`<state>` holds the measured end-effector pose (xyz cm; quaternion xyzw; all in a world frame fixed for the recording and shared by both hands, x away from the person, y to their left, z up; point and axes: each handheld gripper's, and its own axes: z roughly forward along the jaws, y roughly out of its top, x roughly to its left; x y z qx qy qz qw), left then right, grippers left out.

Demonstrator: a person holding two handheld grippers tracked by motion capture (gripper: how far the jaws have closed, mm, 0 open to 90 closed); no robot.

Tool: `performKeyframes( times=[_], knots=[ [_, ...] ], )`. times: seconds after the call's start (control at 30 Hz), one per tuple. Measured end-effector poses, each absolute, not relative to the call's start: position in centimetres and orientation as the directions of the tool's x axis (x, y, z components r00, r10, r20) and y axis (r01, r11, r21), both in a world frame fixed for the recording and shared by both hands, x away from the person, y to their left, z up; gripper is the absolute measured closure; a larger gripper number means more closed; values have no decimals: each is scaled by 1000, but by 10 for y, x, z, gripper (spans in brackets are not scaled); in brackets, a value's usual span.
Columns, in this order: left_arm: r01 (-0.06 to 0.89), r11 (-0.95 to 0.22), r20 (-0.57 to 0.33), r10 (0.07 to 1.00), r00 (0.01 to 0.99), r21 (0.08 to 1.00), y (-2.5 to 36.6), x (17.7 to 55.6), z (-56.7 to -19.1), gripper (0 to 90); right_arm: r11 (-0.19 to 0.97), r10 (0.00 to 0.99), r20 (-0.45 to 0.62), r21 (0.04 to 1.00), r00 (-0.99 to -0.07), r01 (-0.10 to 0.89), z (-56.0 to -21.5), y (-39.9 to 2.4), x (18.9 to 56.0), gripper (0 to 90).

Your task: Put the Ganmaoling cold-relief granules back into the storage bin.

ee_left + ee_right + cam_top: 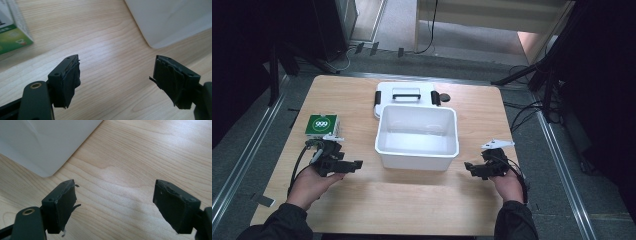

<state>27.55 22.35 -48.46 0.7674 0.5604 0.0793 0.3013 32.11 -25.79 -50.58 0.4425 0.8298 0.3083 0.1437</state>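
A white plastic bin (417,136) stands open in the middle of the wooden table, its white lid (406,95) with a black handle lying flat behind it. A green and white box (322,125) lies at the table's left. My left gripper (357,165) rests low at the bin's left, just in front of the box, open with bare wood between its jaws (116,75). The box's corner (12,37) and the bin's corner (170,22) show beyond it. My right gripper (468,167) sits at the bin's front right corner, open and empty (115,197), the bin's wall (45,142) ahead.
A small dark round object (444,97) lies beside the lid at the back. Bare wood stretches across the table's front (412,200). Dark stands and cables (532,75) ring the table on the floor.
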Motion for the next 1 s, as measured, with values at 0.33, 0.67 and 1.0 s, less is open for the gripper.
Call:
performKeyframes(
  times=[0.33, 0.67, 1.0],
  knots=[
    [819, -198, -192, 918, 348, 539, 224, 278, -481, 143, 421, 821, 35, 637, -569, 646, -506, -260, 319, 188],
    [838, -177, -252, 904, 346, 516, 231, 277, -476, 242, 429, 815, 36, 633, -578, 644, -507, -258, 321, 189],
    [883, -135, -310, 903, 296, 450, 235, 283, -461, 313, 435, 813, 29, 633, -581, 640, -507, -256, 321, 189]
  ],
)
